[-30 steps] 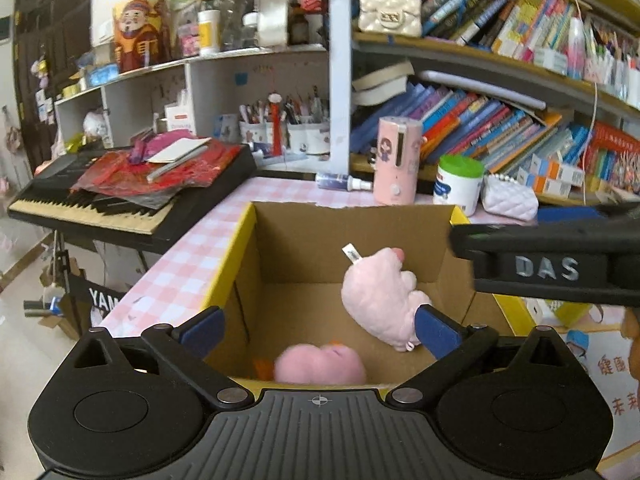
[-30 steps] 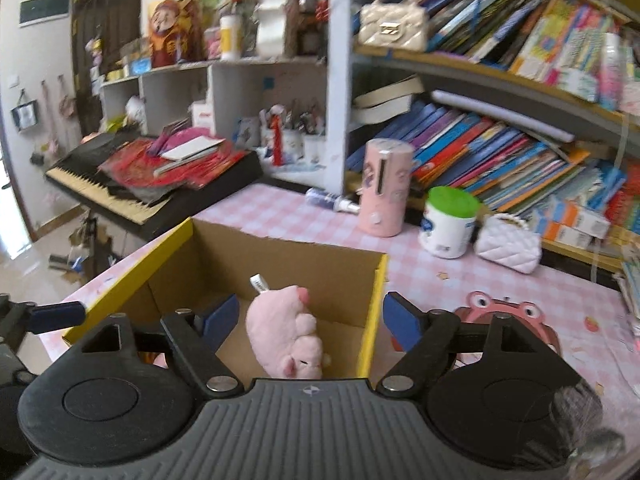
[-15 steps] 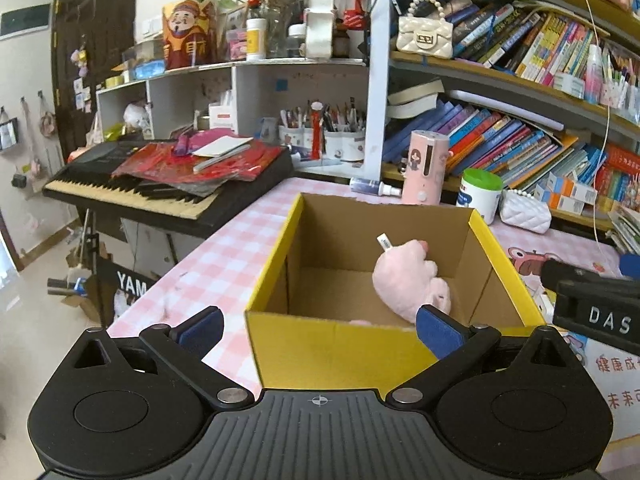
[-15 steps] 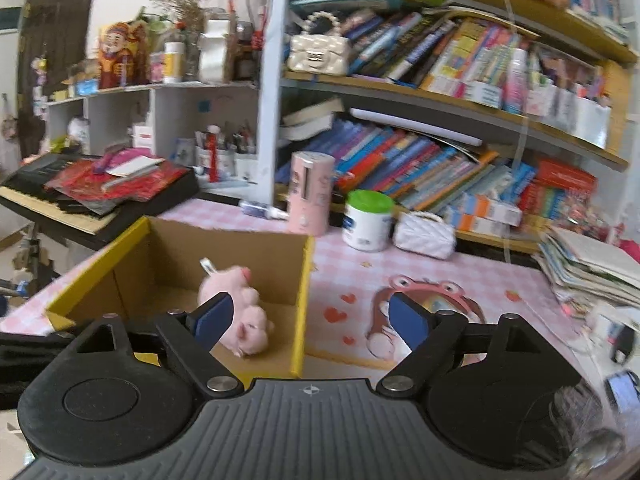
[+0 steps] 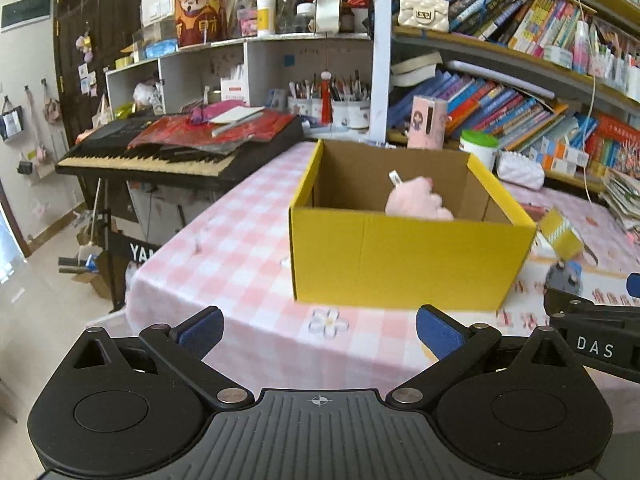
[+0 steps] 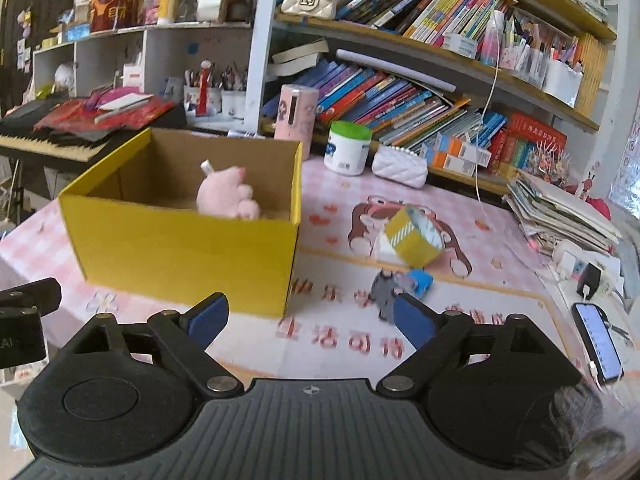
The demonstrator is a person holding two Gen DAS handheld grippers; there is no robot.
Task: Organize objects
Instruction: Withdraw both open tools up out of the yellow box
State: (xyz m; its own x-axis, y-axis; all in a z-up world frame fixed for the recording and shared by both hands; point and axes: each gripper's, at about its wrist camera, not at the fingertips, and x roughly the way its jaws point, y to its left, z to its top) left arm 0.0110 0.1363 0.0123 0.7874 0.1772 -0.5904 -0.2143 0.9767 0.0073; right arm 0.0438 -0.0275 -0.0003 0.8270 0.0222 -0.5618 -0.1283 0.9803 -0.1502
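Observation:
A yellow cardboard box (image 5: pixel 404 256) stands on the pink checked table, also seen in the right wrist view (image 6: pixel 180 248). A pink plush toy (image 5: pixel 416 202) lies inside it (image 6: pixel 226 200). A yellow tape roll (image 6: pixel 414 236), a small grey figure (image 6: pixel 383 292) and a small blue block (image 6: pixel 420 280) lie on the cartoon mat right of the box. My left gripper (image 5: pixel 318 330) is open and empty, in front of the box. My right gripper (image 6: pixel 310 316) is open and empty, near the box's right corner.
A keyboard (image 5: pixel 180 148) piled with red papers stands left of the table. Bookshelves (image 6: pixel 400 80) line the back, with a pink bottle (image 6: pixel 296 112), a white jar (image 6: pixel 348 148) and a white purse (image 6: pixel 400 166) in front. A phone (image 6: pixel 596 342) and stacked papers (image 6: pixel 560 212) lie right.
Both grippers have pulled back and away from the box, from above its opening to in front of it. The plush toy stays inside.

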